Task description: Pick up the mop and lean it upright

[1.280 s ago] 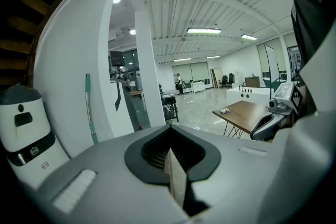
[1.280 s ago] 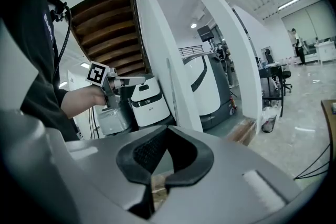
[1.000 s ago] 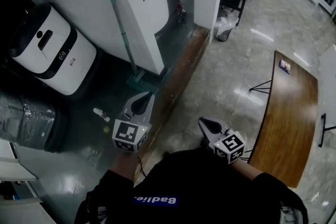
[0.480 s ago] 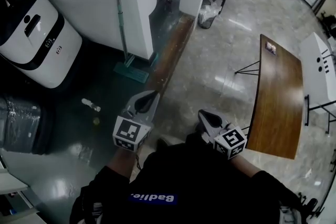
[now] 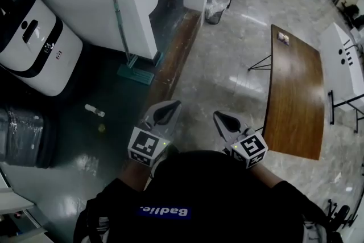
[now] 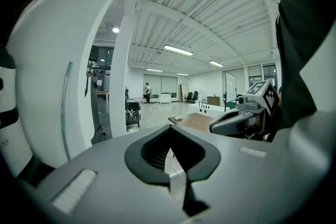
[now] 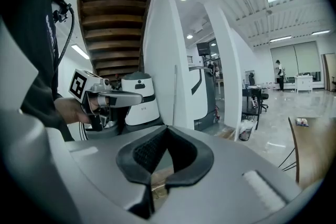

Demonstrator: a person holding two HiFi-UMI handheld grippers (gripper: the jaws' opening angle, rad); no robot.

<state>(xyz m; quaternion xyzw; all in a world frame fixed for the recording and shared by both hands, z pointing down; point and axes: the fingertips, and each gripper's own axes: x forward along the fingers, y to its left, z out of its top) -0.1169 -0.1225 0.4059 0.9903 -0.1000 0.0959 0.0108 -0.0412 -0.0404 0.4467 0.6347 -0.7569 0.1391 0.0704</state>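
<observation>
The mop (image 5: 118, 11) has a teal handle and stands upright, leaning on the white wall, with its teal head (image 5: 136, 73) on the dark floor. Its handle also shows in the left gripper view (image 6: 65, 107) and the right gripper view (image 7: 174, 93). My left gripper (image 5: 171, 106) is shut and holds nothing, well short of the mop, nearer to me. My right gripper (image 5: 218, 117) is shut and empty beside it. From its own camera, each gripper's jaws are closed together, left (image 6: 169, 176) and right (image 7: 152, 185).
A white machine (image 5: 34, 45) and a wrapped dark drum (image 5: 23, 136) stand at the left. A small bottle (image 5: 94, 110) and a yellow ball (image 5: 102, 128) lie on the floor. A wooden table (image 5: 293, 88) stands at the right, and a bagged bin (image 5: 215, 10) beyond the wall's corner.
Both grippers have drawn back from the mop and the view has swung right, so the mop sits farther up and left. The mop stays leaning on the wall. Both grippers remain shut.
</observation>
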